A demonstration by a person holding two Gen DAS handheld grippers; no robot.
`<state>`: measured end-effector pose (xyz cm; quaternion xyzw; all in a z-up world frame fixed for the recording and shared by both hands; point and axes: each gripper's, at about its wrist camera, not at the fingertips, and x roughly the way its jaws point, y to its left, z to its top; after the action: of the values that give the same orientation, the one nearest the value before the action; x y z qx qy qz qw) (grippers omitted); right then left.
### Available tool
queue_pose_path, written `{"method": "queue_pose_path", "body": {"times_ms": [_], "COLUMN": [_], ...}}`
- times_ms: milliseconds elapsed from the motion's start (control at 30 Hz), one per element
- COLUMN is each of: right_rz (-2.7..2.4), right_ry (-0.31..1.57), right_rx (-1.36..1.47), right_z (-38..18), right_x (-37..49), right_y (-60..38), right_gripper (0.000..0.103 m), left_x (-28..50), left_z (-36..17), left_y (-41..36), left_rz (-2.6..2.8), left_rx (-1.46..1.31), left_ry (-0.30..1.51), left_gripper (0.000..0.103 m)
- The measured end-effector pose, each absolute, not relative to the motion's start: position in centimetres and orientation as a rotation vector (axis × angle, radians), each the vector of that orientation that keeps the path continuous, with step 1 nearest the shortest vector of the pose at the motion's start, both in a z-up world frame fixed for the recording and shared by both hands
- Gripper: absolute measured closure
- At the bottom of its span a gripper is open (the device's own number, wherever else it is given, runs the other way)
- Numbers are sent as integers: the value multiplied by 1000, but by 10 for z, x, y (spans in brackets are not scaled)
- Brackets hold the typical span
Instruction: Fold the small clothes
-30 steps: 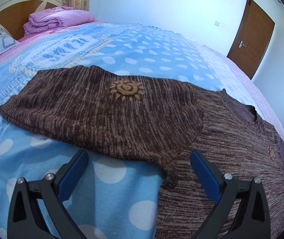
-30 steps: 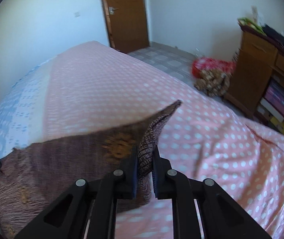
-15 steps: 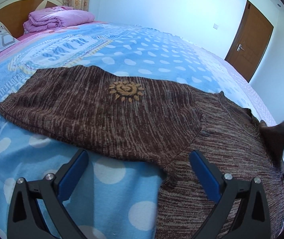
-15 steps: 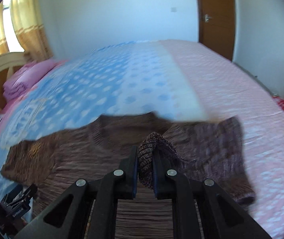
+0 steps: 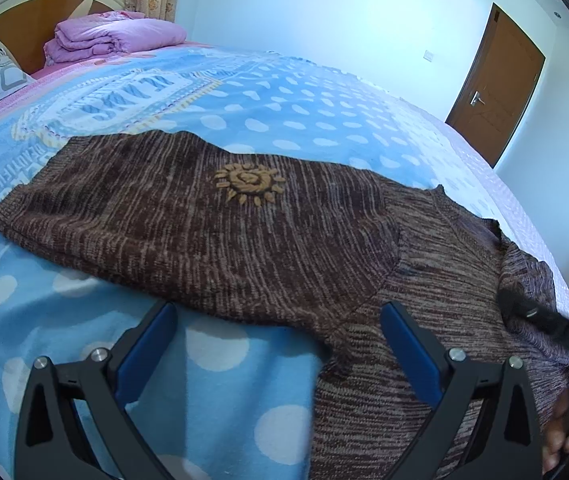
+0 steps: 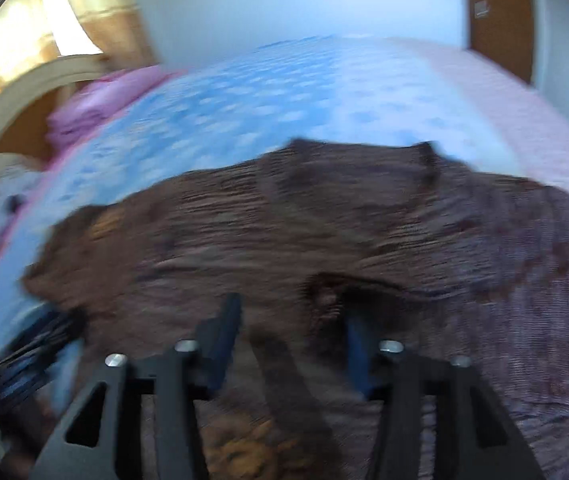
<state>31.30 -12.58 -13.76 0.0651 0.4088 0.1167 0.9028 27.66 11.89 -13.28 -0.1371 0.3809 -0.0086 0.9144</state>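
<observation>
Brown striped knit sweater with an orange sun patch [image 5: 244,224] lies spread on the bed with the blue polka-dot blanket [image 5: 212,352], one sleeve folded across its body. Left gripper [image 5: 278,344] sits wide open, holding nothing, low at the sweater's near edge. Right gripper [image 6: 290,336] is spread open over the sweater, nothing between its pads; that view is motion-blurred. Folded pink quilt [image 5: 112,38] sits at the headboard end.
</observation>
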Motion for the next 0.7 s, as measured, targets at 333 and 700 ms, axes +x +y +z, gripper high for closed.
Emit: {"method": "queue_pose_path", "body": {"times_ms": [333,700], "right_rz": [-111,79], "right_ry": [855,892], "right_rx": [297,346], "right_z": [-140,-140], "right_x": [345,386], "right_y": [-176,-171], "right_gripper": [51,85], "left_x": [277,277], "left_z": [-133,-134], "left_y": [118,118], "left_rz": [-16,-19], "left_rx": [-279,-279], "left_ry": [787,785], "left_gripper": [0,0]}}
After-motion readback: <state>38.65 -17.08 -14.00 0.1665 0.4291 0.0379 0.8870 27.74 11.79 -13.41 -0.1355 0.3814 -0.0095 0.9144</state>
